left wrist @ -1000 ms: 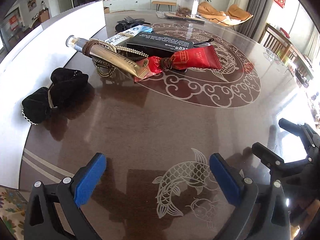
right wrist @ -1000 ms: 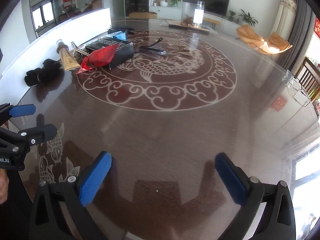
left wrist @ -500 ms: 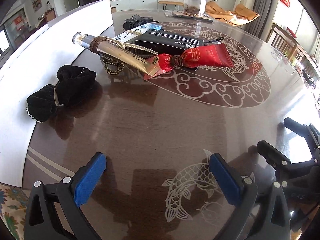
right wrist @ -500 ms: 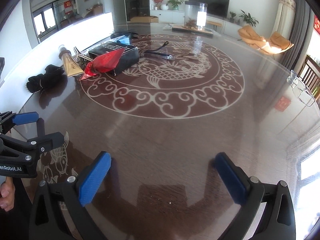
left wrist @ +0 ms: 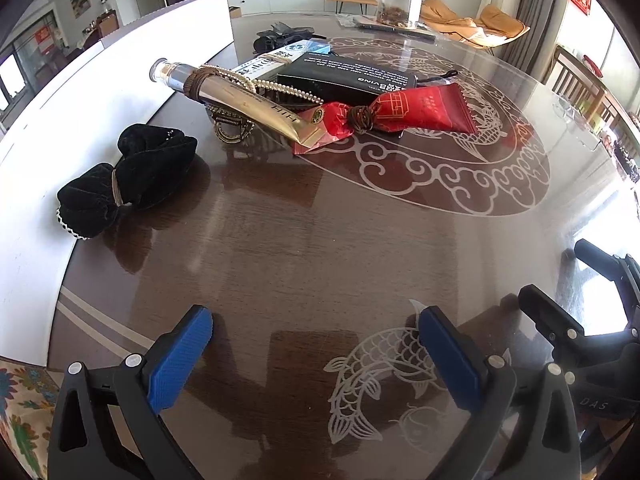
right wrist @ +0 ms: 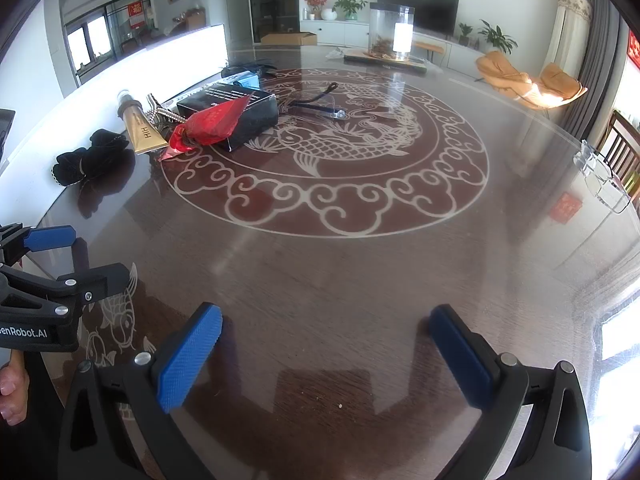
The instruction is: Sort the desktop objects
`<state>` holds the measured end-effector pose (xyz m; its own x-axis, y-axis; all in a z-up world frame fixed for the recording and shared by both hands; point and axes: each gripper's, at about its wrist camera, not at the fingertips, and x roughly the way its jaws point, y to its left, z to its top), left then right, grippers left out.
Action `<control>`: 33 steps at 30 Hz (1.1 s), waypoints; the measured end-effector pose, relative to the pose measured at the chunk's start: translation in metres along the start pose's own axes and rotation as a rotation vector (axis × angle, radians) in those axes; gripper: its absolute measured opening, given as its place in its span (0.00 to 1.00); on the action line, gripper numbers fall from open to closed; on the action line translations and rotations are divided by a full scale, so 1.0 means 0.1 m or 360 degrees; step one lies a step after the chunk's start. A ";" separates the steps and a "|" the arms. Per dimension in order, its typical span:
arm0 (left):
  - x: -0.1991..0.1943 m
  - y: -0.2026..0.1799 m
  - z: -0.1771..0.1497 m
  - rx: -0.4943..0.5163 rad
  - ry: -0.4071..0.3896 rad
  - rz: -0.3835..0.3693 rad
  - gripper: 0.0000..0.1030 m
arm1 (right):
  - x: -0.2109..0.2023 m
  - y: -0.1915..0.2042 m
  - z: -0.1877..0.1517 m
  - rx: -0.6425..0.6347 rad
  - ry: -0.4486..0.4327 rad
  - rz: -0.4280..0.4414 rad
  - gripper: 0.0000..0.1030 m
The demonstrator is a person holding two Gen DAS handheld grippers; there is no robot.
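While both claws hover low over the dark table point(left wrist: 360, 248), the left gripper point(left wrist: 316, 356) and right gripper point(right wrist: 324, 356) have their blue pads spread wide, holding nothing. Far left sits the clutter: black scrunchie point(left wrist: 128, 184), gold tube point(left wrist: 256, 110), red packet point(left wrist: 420, 110) leaning on a black box point(left wrist: 348, 76).

table point(left wrist: 320, 248): glossy wood | tube point(left wrist: 248, 104): shiny gold metallic | scrunchie point(left wrist: 132, 176): black velvet cloth
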<state>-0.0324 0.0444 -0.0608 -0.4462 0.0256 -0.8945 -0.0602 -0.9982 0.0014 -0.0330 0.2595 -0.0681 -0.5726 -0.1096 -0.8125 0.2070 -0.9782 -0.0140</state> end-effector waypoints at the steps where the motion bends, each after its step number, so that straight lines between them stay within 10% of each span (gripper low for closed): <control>1: 0.00 0.00 0.00 -0.0004 -0.0005 0.0001 1.00 | 0.00 0.00 0.00 0.0000 0.0000 0.0000 1.00; 33: 0.04 0.30 -0.01 -0.0254 -0.0055 0.0129 1.00 | 0.09 0.05 0.16 -0.0077 0.0089 0.0070 1.00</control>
<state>-0.0348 0.0140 -0.0645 -0.4744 -0.0564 -0.8785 0.1185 -0.9930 -0.0002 -0.0496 0.2511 -0.0664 -0.5169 -0.1411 -0.8443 0.2700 -0.9628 -0.0044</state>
